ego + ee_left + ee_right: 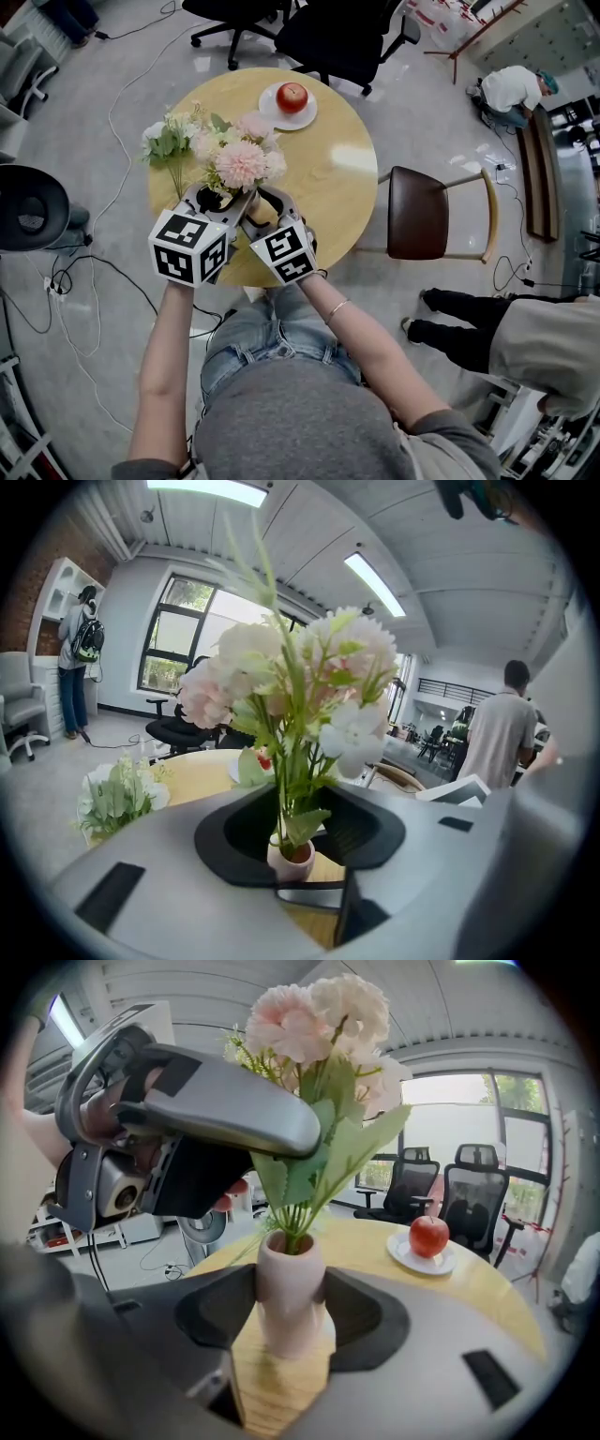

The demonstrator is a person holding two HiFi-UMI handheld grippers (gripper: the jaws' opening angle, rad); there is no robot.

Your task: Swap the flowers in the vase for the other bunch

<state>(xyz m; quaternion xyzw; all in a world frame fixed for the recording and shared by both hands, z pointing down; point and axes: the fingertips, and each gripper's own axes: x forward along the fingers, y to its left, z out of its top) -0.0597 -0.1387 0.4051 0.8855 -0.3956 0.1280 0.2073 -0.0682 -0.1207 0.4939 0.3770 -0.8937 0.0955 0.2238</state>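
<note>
Right gripper (291, 1305) is clamped on the pink vase (289, 1269), one jaw on each side of its body. The vase is upright at the near edge of the round wooden surface (328, 187). Left gripper (302, 844) has its jaws wide, either side of the stems just above the vase mouth, not pressing them. Pink bunch (242, 161) sits in the vase. White-green bunch (169, 142) lies on the surface to the left. Farther back there's an apple (292, 96) on a white plate (281, 120).
</note>
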